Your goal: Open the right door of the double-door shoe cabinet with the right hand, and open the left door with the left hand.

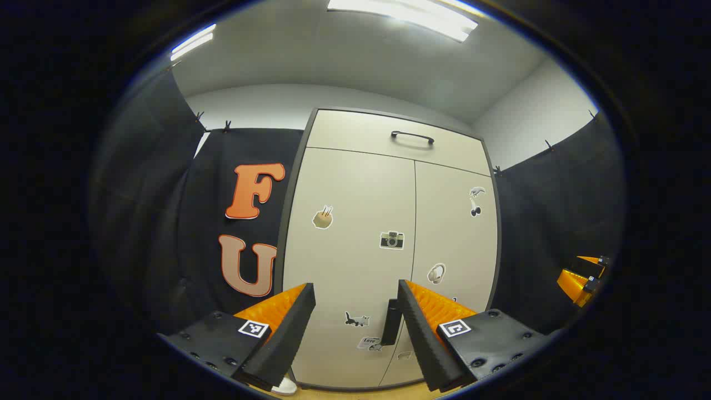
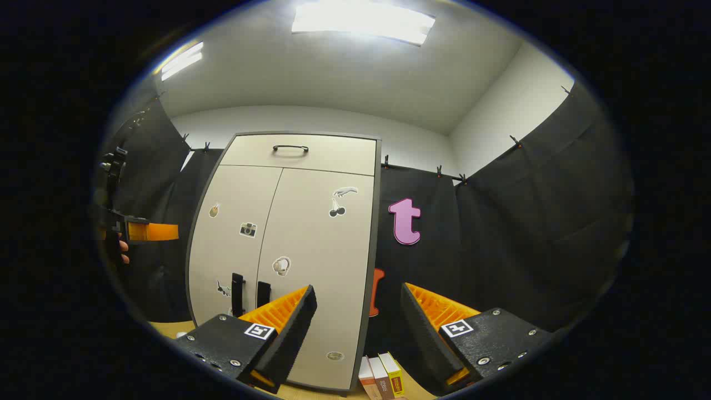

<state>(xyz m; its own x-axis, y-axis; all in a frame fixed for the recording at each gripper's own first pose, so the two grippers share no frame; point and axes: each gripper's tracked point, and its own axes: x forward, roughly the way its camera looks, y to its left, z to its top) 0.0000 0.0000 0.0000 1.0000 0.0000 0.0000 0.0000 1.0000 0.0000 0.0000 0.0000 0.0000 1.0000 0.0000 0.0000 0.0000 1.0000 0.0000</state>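
The shoe cabinet (image 1: 389,250) stands ahead with both doors closed flush. In the left gripper view, my left gripper (image 1: 355,328) is open, short of the left door (image 1: 350,250), with that door's dark vertical handle (image 1: 391,322) just inside its right finger. The right door (image 1: 452,239) lies beyond. My right gripper (image 1: 583,275) shows at the far right edge. In the right gripper view, my right gripper (image 2: 358,328) is open and empty, aimed past the right door (image 2: 316,250). Both handles (image 2: 238,294) (image 2: 263,294) sit left of its left finger. The left gripper (image 2: 164,231), held by a hand (image 2: 123,250), hovers left of the cabinet (image 2: 289,166).
A top drawer with a black handle (image 1: 412,137) sits above the doors. Stickers dot both doors. Several small boxes (image 2: 383,378) stand on the wooden floor by the cabinet's right corner. A white object (image 1: 286,386) lies at the cabinet's left foot. Black cloth walls flank the cabinet.
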